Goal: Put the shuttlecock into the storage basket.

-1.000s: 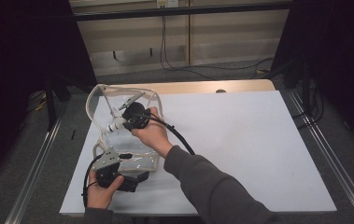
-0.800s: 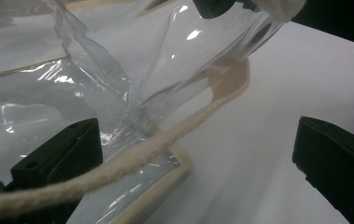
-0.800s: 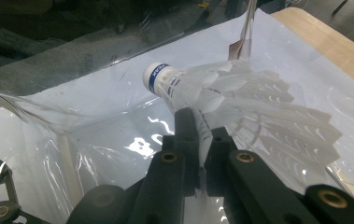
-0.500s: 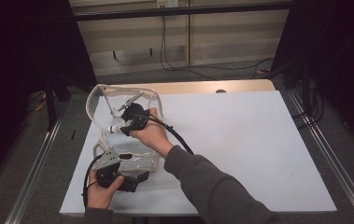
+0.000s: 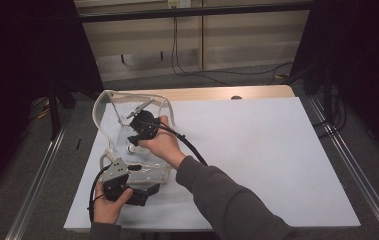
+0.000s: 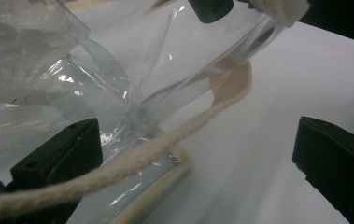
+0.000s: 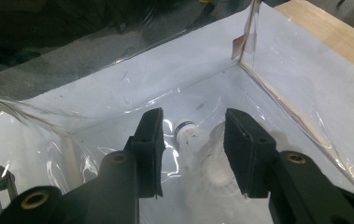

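The right claw [image 7: 191,154] sits inside the clear bag [image 5: 111,107], its jaws having just been opening and now part-open, with the bottle [image 7: 188,130] lying between and just ahead of them, pads apparently clear of it. To finish well, draw this claw straight back out without snagging the film. The left claw [image 6: 193,154] stands wide open around the bag's rope handle [image 6: 132,156], gripping nothing; it should pinch the rim to steady the bag on the surface [image 5: 277,150].
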Motion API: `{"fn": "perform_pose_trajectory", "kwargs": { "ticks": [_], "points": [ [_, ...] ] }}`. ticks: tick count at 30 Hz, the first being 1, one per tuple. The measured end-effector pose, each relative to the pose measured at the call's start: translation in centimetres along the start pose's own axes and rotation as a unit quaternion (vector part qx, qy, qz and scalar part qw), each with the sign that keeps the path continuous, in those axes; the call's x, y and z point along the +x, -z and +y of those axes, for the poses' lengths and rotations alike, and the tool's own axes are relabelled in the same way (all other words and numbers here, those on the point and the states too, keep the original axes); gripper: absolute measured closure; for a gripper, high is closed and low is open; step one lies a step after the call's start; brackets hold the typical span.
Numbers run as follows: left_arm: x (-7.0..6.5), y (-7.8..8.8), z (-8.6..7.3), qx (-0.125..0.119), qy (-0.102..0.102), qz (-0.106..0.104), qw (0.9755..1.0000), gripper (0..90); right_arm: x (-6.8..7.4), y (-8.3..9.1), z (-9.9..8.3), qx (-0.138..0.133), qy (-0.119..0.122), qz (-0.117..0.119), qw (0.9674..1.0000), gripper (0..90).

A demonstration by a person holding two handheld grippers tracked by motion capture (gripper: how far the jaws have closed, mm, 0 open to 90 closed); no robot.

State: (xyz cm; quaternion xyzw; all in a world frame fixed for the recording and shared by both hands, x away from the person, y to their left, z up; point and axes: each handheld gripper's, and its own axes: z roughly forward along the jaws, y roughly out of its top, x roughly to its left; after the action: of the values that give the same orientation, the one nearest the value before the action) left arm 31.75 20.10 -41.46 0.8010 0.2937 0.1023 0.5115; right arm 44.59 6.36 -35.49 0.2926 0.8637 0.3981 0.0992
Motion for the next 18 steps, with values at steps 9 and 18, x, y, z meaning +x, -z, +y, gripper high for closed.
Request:
{"fn": "perform_pose_trajectory", "kwargs": {
  "ticks": [9, 18],
  "points": [
    [0.0, 0.0, 0.0, 0.000, -0.001, -0.001, 1.0000, 1.5, -0.2, 0.3, 0.1, 0.003, -0.017, -0.015, 0.9997, 43.4],
    [0.0, 0.1, 0.0, -0.002, 0.000, 0.000, 1.0000, 1.5, -0.2, 1.5, 0.3, -0.010, -0.038, -0.019, 0.9991, 34.3]
  ]
}}
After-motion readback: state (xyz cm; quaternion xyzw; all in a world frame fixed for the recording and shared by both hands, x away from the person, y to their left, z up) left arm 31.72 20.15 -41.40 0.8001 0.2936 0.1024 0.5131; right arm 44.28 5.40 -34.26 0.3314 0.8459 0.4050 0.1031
